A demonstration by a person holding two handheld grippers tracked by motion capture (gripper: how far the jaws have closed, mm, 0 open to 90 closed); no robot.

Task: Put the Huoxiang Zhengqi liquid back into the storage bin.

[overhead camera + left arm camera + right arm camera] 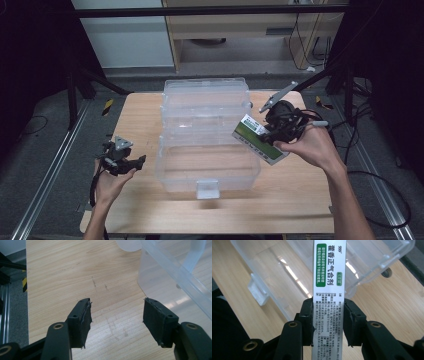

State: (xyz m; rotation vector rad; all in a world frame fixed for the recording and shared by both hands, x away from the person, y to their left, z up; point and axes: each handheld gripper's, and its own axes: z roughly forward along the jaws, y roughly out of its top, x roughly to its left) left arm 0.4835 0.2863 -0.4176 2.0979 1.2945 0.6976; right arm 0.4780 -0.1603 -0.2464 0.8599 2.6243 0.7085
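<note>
R gripper (270, 131) is clamped on a green-and-white medicine box (260, 139); in the right gripper view the two pads press its narrow white printed sides (329, 302), w/ the box sticking up betw. the jaws and its far end, w/ the green label, reaching out over the clear plastic bin (287, 272). In the high view the box is held off the table, tilted, its upper-left end over the bin's right rim (252, 150) and the rest hanging outside the bin on the right, under the person's right hand (310, 147). A grey three-cornered plate (278, 96) sticks up from the R gripper toward the back of the table. The bin is a see-through hinged container w/ lid open, lid half (205, 97) lying toward the far edge, base half nearer, a small white latch tab (207, 188) on its front wall. L gripper (131, 162) sits well apart from that, low over the wooden table (135, 120) at the bin's left, in the person's left hand (111, 182); its jaws stand apart w/ nothing betw. them, bare wood showing in the gap (116, 322) in the left gripper view, and the bin's corner (160, 280) near the right-hand pad but not touching. Grey floor and a metal rail (50, 165) lie beyond the table's left edge.
</note>
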